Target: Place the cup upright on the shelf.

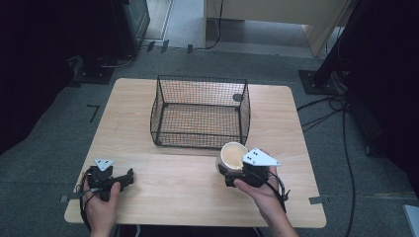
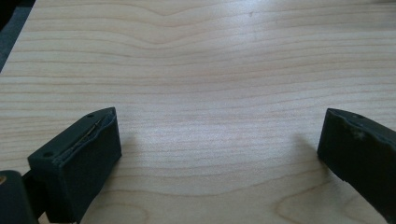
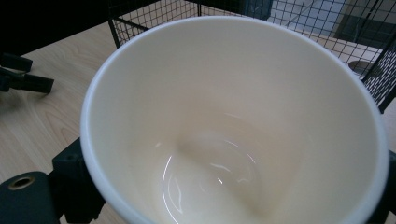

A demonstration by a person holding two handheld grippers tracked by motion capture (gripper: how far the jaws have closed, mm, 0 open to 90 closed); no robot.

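Right now the right gripper (image 1: 236, 174) is clamped around a cream paper cup (image 1: 233, 156), its jaws pressing the cup's outer wall from either side, mouth up and empty inside. In the high view the cup sits at about five o'clock from the black wire basket (image 1: 200, 111), just beside its front right corner and apart from the mesh. The left gripper (image 1: 124, 178) rests at eight o'clock on the wooden table (image 1: 173, 197), jaws spread wide with nothing between them. Likely the cup is headed into the basket. The main risk is the thin wall: squeeze too hard and it buckles, squeeze too lightly and it slips. A low carry could also catch the basket's front rim and tip the cup.
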